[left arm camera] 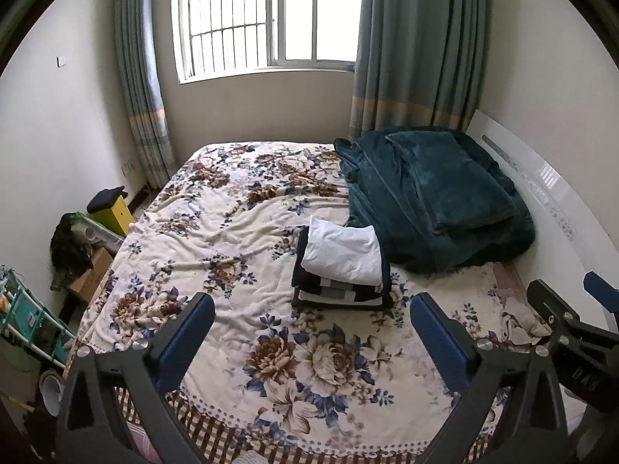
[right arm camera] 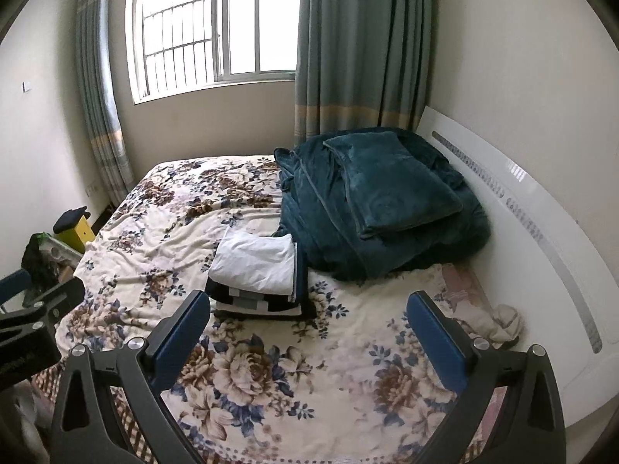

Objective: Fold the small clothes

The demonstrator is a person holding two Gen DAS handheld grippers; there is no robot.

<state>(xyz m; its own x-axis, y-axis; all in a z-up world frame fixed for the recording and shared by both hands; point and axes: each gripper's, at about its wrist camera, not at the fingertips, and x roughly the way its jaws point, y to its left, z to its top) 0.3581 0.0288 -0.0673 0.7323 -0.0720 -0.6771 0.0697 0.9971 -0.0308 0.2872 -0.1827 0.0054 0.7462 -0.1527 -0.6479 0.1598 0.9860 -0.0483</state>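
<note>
Folded white garment (left arm camera: 340, 253) atop clothes stack (left arm camera: 340, 290) on floral bed (left arm camera: 232, 232), left gripper (left arm camera: 311, 324) and right gripper (right arm camera: 309, 321) near the stack, both wide apart, empty

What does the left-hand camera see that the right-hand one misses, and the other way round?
Only the left wrist view shows the teal shelf rack and the white bucket on the floor beside the bed. Only the right wrist view shows the white headboard down to its lower end. Both share the folded clothes stack on the floral blanket, the dark teal bedding, the window, and open, empty jaws on both grippers.
</note>
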